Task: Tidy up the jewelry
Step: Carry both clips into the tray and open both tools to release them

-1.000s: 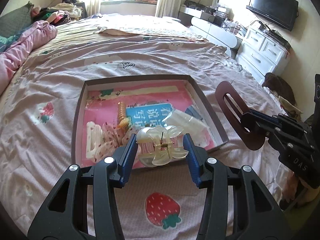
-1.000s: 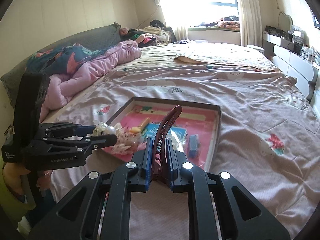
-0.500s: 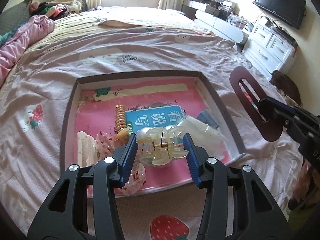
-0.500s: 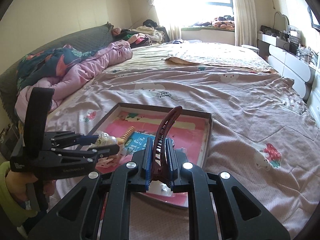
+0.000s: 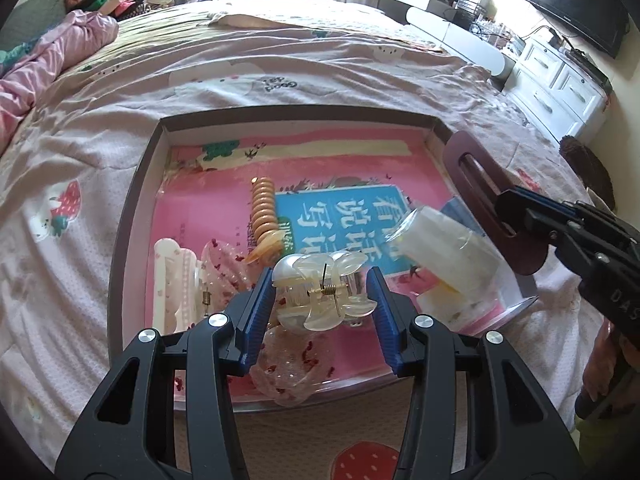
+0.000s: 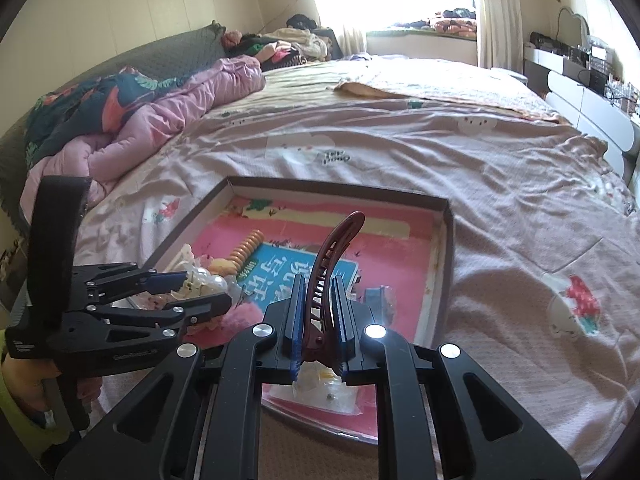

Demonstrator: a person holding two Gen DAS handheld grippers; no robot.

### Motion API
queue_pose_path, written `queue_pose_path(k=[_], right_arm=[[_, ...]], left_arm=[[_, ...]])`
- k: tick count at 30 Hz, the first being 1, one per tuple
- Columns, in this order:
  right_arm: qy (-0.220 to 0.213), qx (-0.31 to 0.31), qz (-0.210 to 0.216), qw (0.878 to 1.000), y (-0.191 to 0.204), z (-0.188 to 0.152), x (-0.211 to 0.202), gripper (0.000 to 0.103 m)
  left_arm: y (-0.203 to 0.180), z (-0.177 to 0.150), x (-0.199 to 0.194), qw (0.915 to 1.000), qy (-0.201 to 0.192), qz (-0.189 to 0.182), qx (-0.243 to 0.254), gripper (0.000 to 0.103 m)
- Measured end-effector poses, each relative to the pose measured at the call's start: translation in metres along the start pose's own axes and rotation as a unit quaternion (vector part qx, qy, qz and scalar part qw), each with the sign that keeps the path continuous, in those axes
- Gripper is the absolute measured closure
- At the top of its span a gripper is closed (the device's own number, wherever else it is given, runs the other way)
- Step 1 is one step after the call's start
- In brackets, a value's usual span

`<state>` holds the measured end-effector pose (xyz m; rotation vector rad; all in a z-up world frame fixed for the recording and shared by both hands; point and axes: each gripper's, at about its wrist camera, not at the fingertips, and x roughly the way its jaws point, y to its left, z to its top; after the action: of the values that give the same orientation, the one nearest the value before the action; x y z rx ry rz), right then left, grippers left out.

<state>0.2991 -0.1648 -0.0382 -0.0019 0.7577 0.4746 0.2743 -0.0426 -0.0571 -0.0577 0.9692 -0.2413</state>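
My left gripper [image 5: 322, 294] is shut on a clear pearly claw clip [image 5: 322, 294] and holds it over the near part of the shallow brown box [image 5: 132, 208]. My right gripper [image 6: 318, 312] is shut on a dark red curved hair clip [image 6: 332, 252], held upright over the box's near right corner; that clip also shows in the left wrist view [image 5: 480, 192]. The left gripper with its clip shows in the right wrist view [image 6: 200, 284]. In the box lie an orange spiral clip [image 5: 262, 208], a white clip [image 5: 172, 280] and pink speckled clips [image 5: 288, 368].
The box [image 6: 444, 248] sits on a pink bedspread with strawberry prints [image 6: 572, 308]. It is lined with a pink and blue book cover [image 5: 340, 216]. A clear plastic bag [image 5: 448, 256] lies at the box's right. A pink quilt [image 6: 160, 120] is piled at left. White drawers [image 5: 560, 84] stand at right.
Both grippers have moved forward over the box, keeping their clips. The box now fills more of both views.
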Motion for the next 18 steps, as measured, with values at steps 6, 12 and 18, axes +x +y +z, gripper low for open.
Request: queue_pose_path(k=[6, 12, 18], right_arm=[[0.016, -0.006, 0.015, 1.0, 0.004, -0.009, 0.016, 0.09], [0.02, 0.004, 0.002, 1.0, -0.003, -0.015, 0.019, 0.09], [0.029, 0.011, -0.001, 1.0, -0.01, -0.023, 0.019, 0.09]], left_arm=[[0.003, -0.003, 0.004, 1.0, 0.004, 0.001, -0.003, 0.065], [0.005, -0.005, 0.006, 1.0, 0.005, 0.001, -0.003, 0.065], [0.003, -0.007, 0.006, 1.0, 0.005, 0.003, -0.001, 0.065]])
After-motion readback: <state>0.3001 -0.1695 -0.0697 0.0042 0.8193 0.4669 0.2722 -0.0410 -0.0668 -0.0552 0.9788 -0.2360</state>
